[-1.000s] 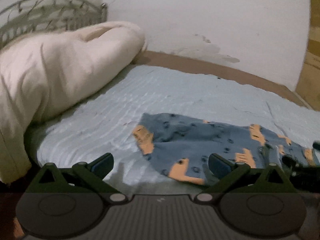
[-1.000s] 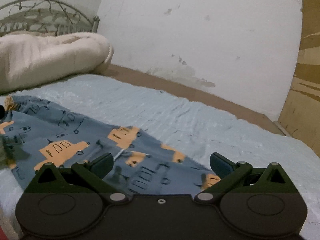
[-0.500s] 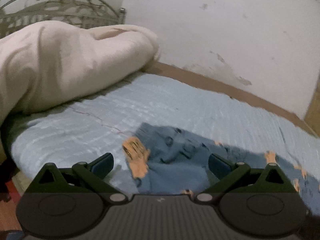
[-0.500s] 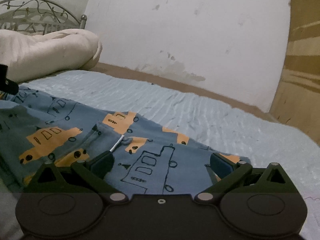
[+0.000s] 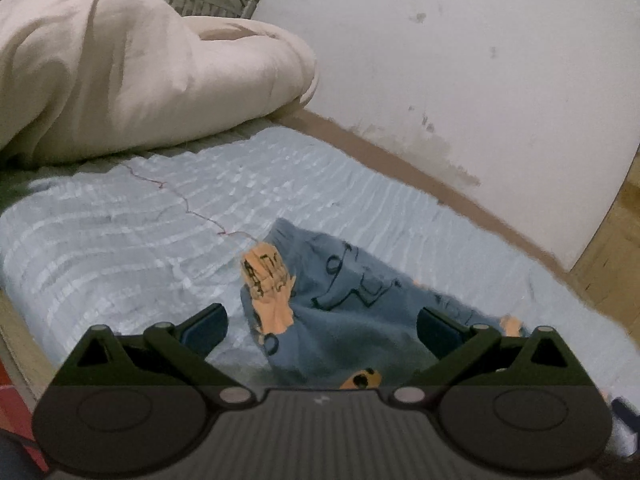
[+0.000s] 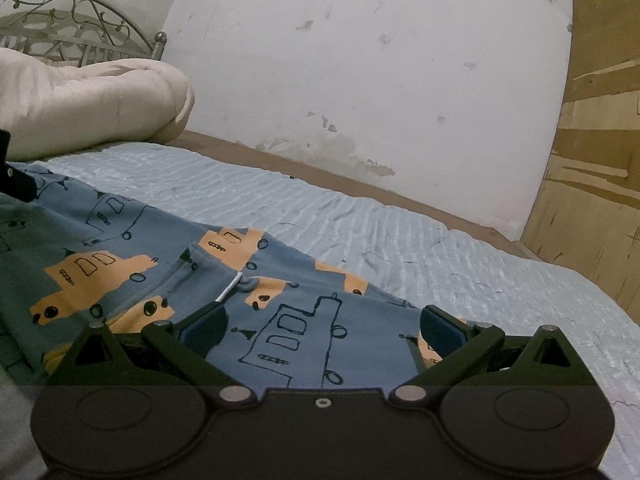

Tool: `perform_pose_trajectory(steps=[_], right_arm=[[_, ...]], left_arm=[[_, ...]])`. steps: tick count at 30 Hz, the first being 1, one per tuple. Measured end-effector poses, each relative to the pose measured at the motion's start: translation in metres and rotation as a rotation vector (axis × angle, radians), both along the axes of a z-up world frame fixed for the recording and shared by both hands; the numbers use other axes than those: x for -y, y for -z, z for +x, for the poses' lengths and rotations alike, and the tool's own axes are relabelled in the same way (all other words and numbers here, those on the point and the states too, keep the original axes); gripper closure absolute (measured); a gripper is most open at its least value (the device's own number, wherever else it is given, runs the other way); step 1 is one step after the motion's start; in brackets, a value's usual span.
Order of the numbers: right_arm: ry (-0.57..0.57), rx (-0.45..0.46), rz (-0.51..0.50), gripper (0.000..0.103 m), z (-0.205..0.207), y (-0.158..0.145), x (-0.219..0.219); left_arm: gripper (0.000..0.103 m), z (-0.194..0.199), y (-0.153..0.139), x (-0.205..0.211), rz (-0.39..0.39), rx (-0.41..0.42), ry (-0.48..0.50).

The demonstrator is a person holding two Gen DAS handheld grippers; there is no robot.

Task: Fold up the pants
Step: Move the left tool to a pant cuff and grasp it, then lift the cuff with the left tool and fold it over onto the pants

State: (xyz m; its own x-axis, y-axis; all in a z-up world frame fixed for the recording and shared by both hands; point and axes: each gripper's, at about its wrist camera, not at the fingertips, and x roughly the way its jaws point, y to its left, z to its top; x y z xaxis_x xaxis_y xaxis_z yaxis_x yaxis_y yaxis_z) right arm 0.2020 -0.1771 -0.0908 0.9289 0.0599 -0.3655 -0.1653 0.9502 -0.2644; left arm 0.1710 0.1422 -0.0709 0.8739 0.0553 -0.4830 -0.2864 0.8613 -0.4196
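Blue cotton pants, printed with orange trucks and dark line drawings, lie spread on the pale blue ribbed bedsheet. In the right wrist view they stretch from the left edge across to the gripper, with a short white drawstring showing at a seam near the middle. The right gripper sits low over the near part of the fabric, its jaws spread wide with nothing between them; both blue pads lie over or just above the cloth, and I cannot tell whether they touch it.

In the left wrist view, one bunched end of the pants lies on the bedsheet, with a rumpled orange patch at its edge. The left gripper hangs over this end, jaws wide apart and empty; the left pad is over bare sheet and the right pad over the blue cloth.

A cream comforter is heaped at the head of the bed, in front of a metal headboard. A stained white wall runs along the far side, and a wooden panel stands at the right.
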Motion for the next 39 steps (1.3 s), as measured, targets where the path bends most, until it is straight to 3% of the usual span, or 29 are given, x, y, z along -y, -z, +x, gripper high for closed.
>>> perform_pose_trajectory(steps=[5,8,12,19,26,31,34,39], right_arm=[[0.003,0.014,-0.006,0.001,-0.002,0.001,-0.001],[0.008,0.026,-0.013,0.001,-0.004,0.002,-0.004],[0.01,0.029,-0.014,0.001,-0.005,0.002,-0.005],[0.016,0.041,-0.018,0.001,-0.007,0.002,-0.006],[0.015,0.043,-0.014,0.001,-0.008,0.002,-0.006],[-0.014,0.036,-0.007,0.001,-0.012,-0.011,-0.002],[-0.041,0.11,-0.023,0.001,-0.03,-0.021,0.0],[-0.113,0.095,-0.038,0.001,-0.043,-0.02,-0.005]], left_arm=[[0.001,-0.012,0.002,-0.02,-0.161,0.12,0.007],[0.006,-0.016,0.005,-0.032,-0.227,0.156,-0.028],[0.019,-0.012,0.01,-0.038,-0.207,0.105,-0.08],[0.024,-0.007,0.007,-0.036,-0.161,0.045,-0.06],[0.024,-0.005,0.003,-0.047,-0.288,0.021,-0.037],[0.052,-0.003,0.004,-0.054,-0.285,-0.069,-0.07],[0.062,-0.003,0.005,-0.06,-0.309,-0.081,-0.087],[0.078,-0.001,0.003,-0.06,-0.323,-0.054,-0.055]])
